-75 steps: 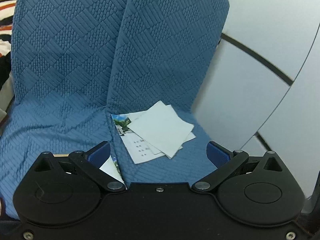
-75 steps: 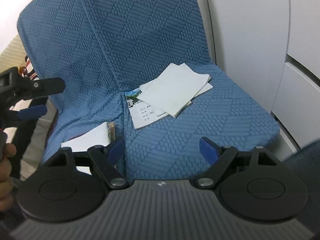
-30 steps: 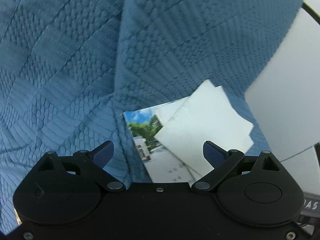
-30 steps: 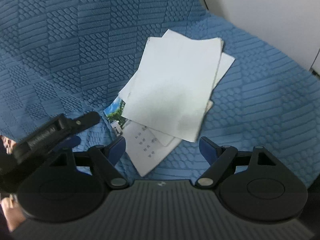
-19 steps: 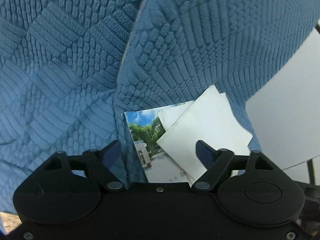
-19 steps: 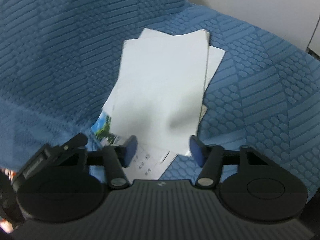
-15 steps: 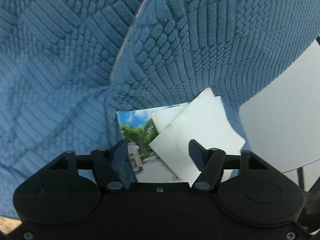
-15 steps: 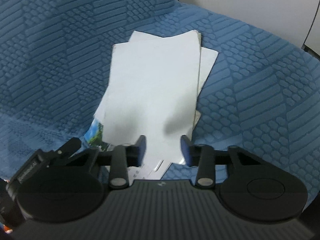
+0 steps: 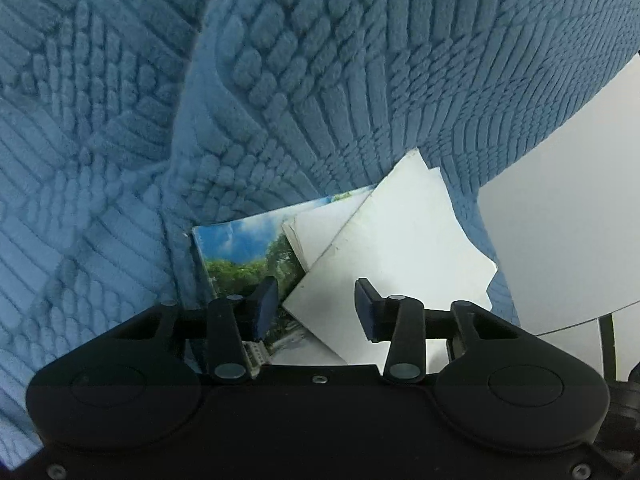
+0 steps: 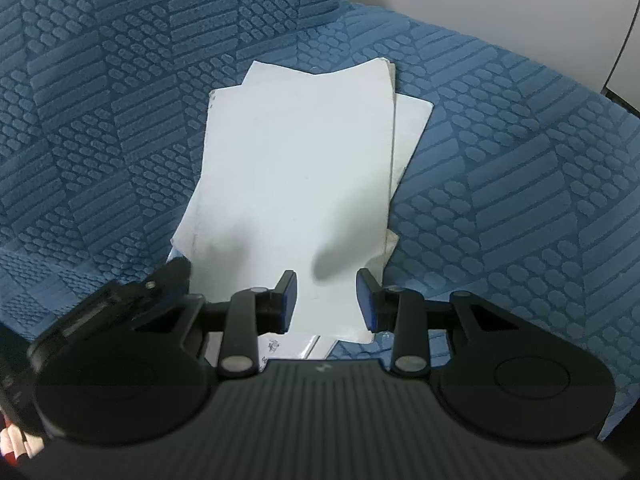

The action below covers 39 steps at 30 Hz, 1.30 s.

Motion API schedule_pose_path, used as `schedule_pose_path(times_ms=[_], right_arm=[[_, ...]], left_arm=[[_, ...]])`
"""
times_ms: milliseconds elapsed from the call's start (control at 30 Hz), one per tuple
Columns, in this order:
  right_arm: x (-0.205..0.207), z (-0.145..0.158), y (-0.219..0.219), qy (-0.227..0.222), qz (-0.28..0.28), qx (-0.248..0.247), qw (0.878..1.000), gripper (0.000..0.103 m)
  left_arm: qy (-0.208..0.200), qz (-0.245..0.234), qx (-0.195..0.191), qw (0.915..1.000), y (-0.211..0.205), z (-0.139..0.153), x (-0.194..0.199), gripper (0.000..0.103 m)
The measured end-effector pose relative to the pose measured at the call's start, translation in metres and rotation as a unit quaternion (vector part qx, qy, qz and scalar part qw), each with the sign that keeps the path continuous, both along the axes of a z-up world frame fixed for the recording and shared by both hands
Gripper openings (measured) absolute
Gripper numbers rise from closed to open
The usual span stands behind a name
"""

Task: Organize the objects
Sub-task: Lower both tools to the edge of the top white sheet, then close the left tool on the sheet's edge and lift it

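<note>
A loose stack of white paper sheets (image 10: pixel 296 168) lies on the blue sofa seat. Under it is a booklet with a photo of trees and sky (image 9: pixel 248 252). My left gripper (image 9: pixel 315 296) hovers low over the near corner of the top white sheet (image 9: pixel 400 248) and the booklet. Its jaws are closing, and the papers lie flat below the pads, not pinched. My right gripper (image 10: pixel 327 284) stands half narrowed over the near edge of the top sheet, its pads apart with nothing pressed between them. The left gripper's black body (image 10: pixel 120 304) shows beside it.
The textured blue sofa cover (image 10: pixel 520 160) surrounds the papers, and its backrest (image 9: pixel 360 60) rises just behind them. A white panel (image 9: pixel 560 220) stands to the right of the sofa. A red-and-white thing (image 10: pixel 12 444) peeks in at the lower left.
Both grippers have come down close over the paper stack. Their jaws have narrowed from wide to about half, the right first, the left still narrowing.
</note>
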State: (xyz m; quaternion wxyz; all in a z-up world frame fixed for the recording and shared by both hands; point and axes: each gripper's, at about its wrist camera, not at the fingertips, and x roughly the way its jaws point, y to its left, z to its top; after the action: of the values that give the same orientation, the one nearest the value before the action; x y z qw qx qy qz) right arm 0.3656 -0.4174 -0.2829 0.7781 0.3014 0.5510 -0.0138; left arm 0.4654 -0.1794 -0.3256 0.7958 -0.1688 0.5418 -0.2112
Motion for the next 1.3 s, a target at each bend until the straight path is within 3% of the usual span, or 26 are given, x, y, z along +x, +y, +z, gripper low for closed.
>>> schedule_pose_path(times_ms=[200,433,533,667,733,833,900,967,1067,1167,1300], right_arm=[[0.003,0.004,0.009,0.0,0.004,0.003,1.0,0.036],[0.002,0.001,-0.001,0.006,-0.042,0.036,0.998,0.035],[-0.001,-0.002,-0.007,0.008,-0.066,0.051,0.996,0.035],[-0.001,-0.003,-0.012,0.009,-0.075,0.058,0.995,0.034],[-0.002,-0.003,-0.013,0.011,-0.079,0.063,0.995,0.034],[-0.002,-0.003,-0.014,0.011,-0.079,0.065,0.995,0.034],[-0.003,-0.003,-0.015,0.01,-0.079,0.067,0.995,0.034],[-0.004,-0.003,-0.014,0.009,-0.079,0.066,0.995,0.034],[-0.004,-0.002,-0.014,0.004,-0.078,0.063,0.995,0.035],[-0.007,0.005,-0.019,-0.017,-0.085,0.064,0.994,0.036],[-0.014,0.013,-0.026,-0.044,-0.099,0.113,0.988,0.037]], left_arm=[[-0.004,0.012,-0.005,0.9999,0.002,-0.003,0.006,0.041],[0.046,0.034,-0.094,0.994,0.017,-0.014,0.013,0.051],[0.081,0.053,-0.155,0.9831,0.03,-0.022,0.018,0.06],[0.117,0.075,-0.251,0.9578,0.049,-0.029,0.022,0.061],[0.126,0.071,-0.28,0.9489,0.051,-0.031,0.023,0.061],[0.14,0.06,-0.295,0.9431,0.044,-0.034,0.022,0.05],[0.149,0.044,-0.283,0.9464,0.032,-0.037,0.021,0.041],[0.145,0.04,-0.265,0.9525,0.023,-0.036,0.02,0.02],[0.137,0.066,-0.248,0.9567,0.021,-0.036,0.02,0.006],[0.13,0.097,-0.243,0.9562,0.022,-0.034,0.018,0.004],[0.126,0.119,-0.252,0.9521,0.022,-0.027,0.012,0.004]])
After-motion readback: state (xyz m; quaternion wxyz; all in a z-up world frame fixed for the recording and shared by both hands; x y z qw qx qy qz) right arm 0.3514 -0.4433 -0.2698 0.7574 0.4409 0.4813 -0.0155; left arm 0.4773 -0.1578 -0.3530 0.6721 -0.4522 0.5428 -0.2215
